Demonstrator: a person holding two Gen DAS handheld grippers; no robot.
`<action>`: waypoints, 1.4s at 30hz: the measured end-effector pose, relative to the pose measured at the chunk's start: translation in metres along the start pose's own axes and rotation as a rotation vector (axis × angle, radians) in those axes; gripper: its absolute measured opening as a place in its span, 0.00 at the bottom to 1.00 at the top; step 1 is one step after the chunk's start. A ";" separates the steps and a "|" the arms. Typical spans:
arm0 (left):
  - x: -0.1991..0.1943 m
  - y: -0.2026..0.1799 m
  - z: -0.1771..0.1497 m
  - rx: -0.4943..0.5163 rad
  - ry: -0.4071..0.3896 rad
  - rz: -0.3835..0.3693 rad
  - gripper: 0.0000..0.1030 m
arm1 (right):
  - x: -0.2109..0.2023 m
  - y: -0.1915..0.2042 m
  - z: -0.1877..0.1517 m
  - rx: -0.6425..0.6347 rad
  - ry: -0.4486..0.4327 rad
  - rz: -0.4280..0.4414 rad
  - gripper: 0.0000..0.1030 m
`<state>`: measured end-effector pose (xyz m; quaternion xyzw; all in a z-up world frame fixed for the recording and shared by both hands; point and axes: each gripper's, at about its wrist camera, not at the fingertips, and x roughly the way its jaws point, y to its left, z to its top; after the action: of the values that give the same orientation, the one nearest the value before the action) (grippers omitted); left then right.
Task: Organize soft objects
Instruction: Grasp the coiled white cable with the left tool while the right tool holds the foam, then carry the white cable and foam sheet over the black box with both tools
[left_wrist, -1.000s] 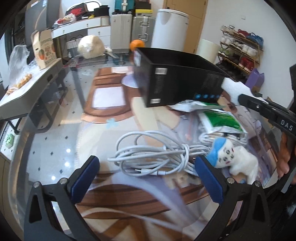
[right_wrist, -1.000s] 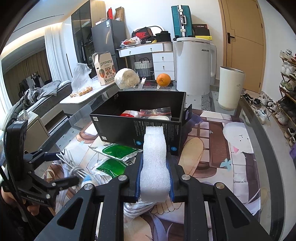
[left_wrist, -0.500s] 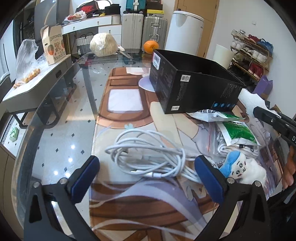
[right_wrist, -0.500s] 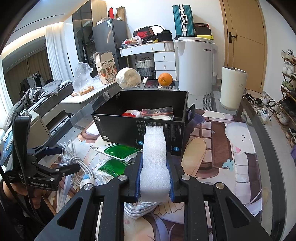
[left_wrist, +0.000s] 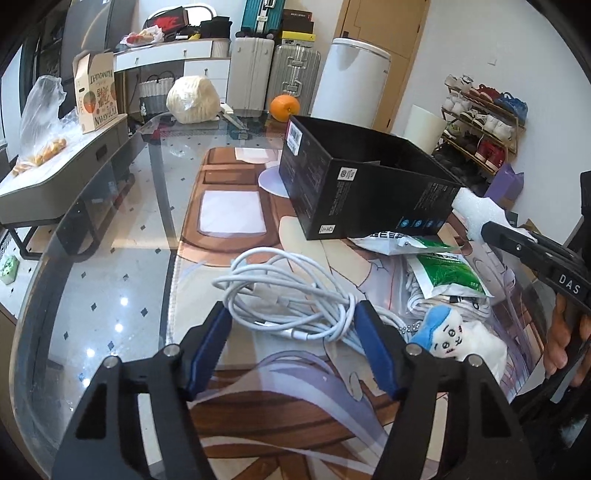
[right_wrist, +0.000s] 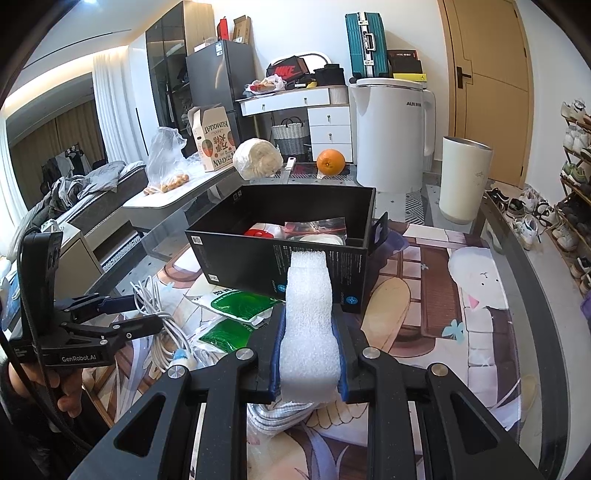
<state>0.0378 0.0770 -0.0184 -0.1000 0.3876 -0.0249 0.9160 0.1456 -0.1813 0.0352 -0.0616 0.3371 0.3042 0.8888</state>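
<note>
The left tongs are being closed around the coiled white cable, apparently untouched; a white foam strip is being clamped by the right tongs.

A round glass-topped table fills the near view, over a pale tiled floor with small dark diamonds. Far back stand a white chest of drawers, a dark grey refrigerator and a tan wooden door in a white wall. At right is a wooden shoe rack. Far left hang white curtains beside what may be a bed. A lit strip runs along the ceiling.
</note>
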 end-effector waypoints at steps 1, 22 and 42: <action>-0.001 0.000 0.000 0.001 -0.003 -0.003 0.65 | 0.000 0.000 0.000 -0.001 0.001 0.000 0.22; -0.041 0.008 0.012 -0.017 -0.152 0.017 0.63 | -0.005 0.001 0.004 -0.001 -0.030 0.004 0.22; -0.041 -0.034 0.053 0.055 -0.212 0.025 0.63 | -0.022 0.008 0.029 -0.048 -0.077 0.028 0.22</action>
<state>0.0486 0.0579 0.0534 -0.0722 0.2891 -0.0133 0.9545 0.1443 -0.1768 0.0718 -0.0665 0.2959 0.3266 0.8952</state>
